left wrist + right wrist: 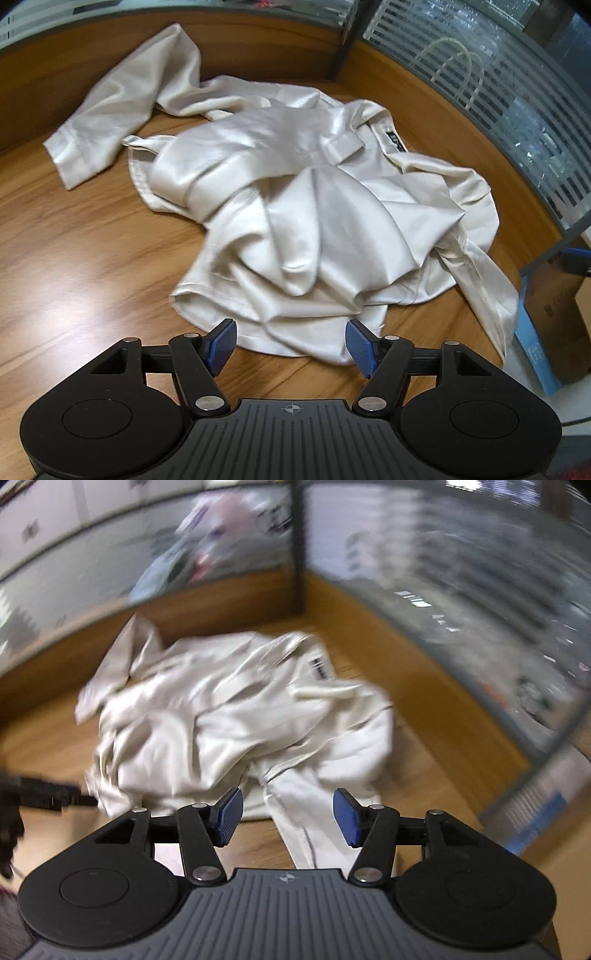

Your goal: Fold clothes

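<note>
From the left wrist, the left tongs (291, 345) stood apart with nothing between the blue pads, poised just short of the near hem of a single cream shirt (295, 221) lying crumpled on the wooden desk (74, 266). One sleeve (122, 107) stretched toward the far left, a black neck label (396, 142) showed near the collar at the far right, and satin-like folds were heaped in the middle. This view alone showed a cardboard box (554, 317) with blue edging at the right, beyond the desk's edge. From the right wrist, a blurred picture, the right tongs (288, 818) were likewise apart and empty, with a stitched strip of the shirt (236, 716) running toward the camera between and beneath the pads; contact could not be told. Only here did a dark object (48, 794) appear at the left edge, reaching the shirt's near left hem; blur hid what it was. Glass partitions (443, 590) walled the desk's corner behind.
</note>
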`<state>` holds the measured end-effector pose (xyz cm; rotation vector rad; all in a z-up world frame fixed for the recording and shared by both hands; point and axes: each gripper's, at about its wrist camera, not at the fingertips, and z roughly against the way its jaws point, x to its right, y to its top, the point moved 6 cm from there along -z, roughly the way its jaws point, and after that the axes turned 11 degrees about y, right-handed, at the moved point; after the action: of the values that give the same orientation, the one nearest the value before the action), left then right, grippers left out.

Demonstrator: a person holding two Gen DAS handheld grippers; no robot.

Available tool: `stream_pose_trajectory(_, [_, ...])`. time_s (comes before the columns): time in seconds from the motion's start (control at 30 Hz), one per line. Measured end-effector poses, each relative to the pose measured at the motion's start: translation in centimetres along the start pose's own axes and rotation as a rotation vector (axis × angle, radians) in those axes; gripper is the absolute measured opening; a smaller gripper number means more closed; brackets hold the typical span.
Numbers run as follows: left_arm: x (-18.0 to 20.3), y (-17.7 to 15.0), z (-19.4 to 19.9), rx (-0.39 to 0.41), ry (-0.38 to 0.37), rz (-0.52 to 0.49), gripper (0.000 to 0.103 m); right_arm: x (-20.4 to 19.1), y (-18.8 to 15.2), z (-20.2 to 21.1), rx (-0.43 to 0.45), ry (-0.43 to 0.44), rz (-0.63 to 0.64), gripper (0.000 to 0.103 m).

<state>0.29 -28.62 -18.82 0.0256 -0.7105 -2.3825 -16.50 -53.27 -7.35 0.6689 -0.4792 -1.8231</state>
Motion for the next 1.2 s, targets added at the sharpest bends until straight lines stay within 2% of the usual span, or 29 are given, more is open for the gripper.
stream_pose_trajectory(0.23, [2.1,0.1,-1.8,-0.037,0.044,0.001,0.071,0.6,-0.4,-7.0,-0.122,0.087,0.112,0.06])
stream_pose_trajectory(0.33, [2.7,0.4,-2.4,-0.038,0.084,-0.016,0.067,1.3,-0.5,-9.3,-0.156,0.097,0.12,0.06])
stream_pose_trajectory(0.4, [2.9,0.6,-2.6,-0.039,0.103,-0.03,0.05,1.8,-0.3,-10.1,-0.163,0.099,0.118,0.06])
stream_pose_trajectory(0.47, [2.9,0.9,-2.5,-0.046,0.108,-0.036,0.02,2.4,0.0,-10.5,-0.162,0.097,0.111,0.06])
stream_pose_trajectory(0.57, [2.4,1.1,-2.0,-0.045,0.1,-0.01,0.005,3.8,1.5,-10.7,-0.13,0.087,0.041,0.062])
stream_pose_trajectory(0.73, [1.4,0.8,-0.2,-0.055,0.056,0.015,0.003,6.6,4.3,-11.8,-0.054,0.098,-0.178,0.075])
stream_pose_trajectory(0.83, [0.3,-0.1,1.0,-0.073,0.079,0.0,0.003,8.0,5.0,-13.4,-0.034,0.111,-0.325,0.077])
stream_pose_trajectory(0.9, [-0.9,-0.7,1.8,-0.085,0.11,0.011,0.003,8.8,5.2,-14.3,-0.023,0.087,-0.386,0.077])
stream_pose_trajectory(1.1, [-5.2,-1.8,3.2,-0.107,0.259,0.121,0.003,11.7,4.9,-14.0,0.017,-0.038,-0.429,0.076])
stream_pose_trajectory(1.2, [-6.5,-2.3,3.5,-0.128,0.303,0.15,0.003,12.8,4.5,-13.1,0.038,-0.107,-0.408,0.076])
